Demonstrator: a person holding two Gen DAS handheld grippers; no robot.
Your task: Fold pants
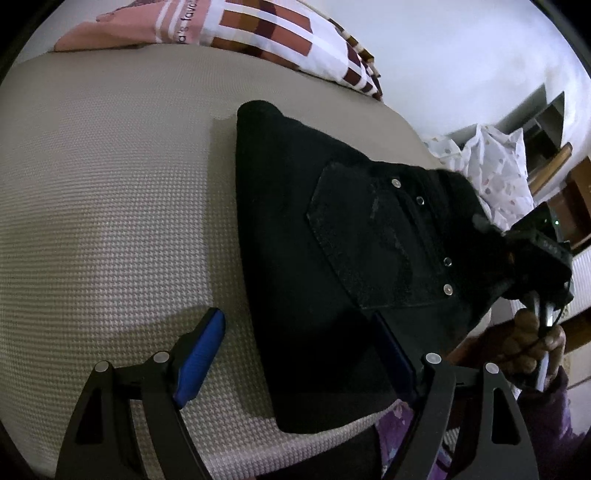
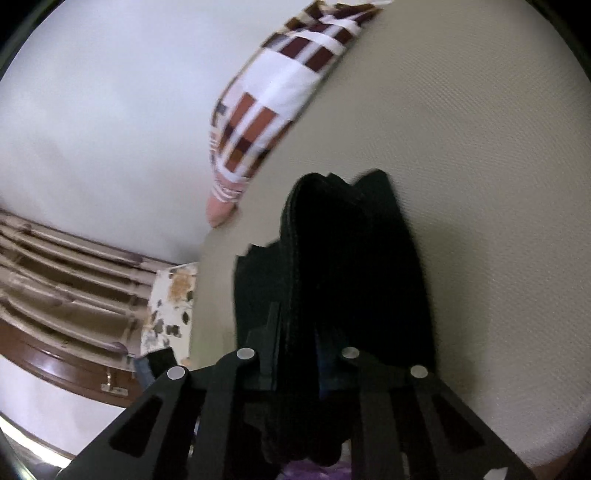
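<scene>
Two grippers worked over black pants (image 1: 332, 240) that lay on a bed (image 1: 110, 203) covered in a pale, waffle-textured cloth. Relative to the pants, the left gripper (image 1: 299, 354) hung just at their near edge, its blue-padded fingers (image 1: 201, 354) spread wide: one finger stood over the bare bed beside the pants, the other over the dark fabric, and neither pressed on anything. A back pocket with small metal rivets showed on the upper face of the pants. At the far right end of the pants, seen from the left wrist, the right gripper (image 2: 295, 347) had the waistband end lifted off the bed, with a person's hand (image 1: 535, 343) on its handle and a purple sleeve (image 1: 546, 410) below. From the right wrist, that gripper's fingers were drawn close together, pinching a bunched stack of the black fabric between them. Beyond the pants, at the head of the bed, lay a checked pillow (image 1: 266, 29) in white, brown and pink. A white patterned cloth (image 1: 495, 166) sat past the lifted end of the pants.
</scene>
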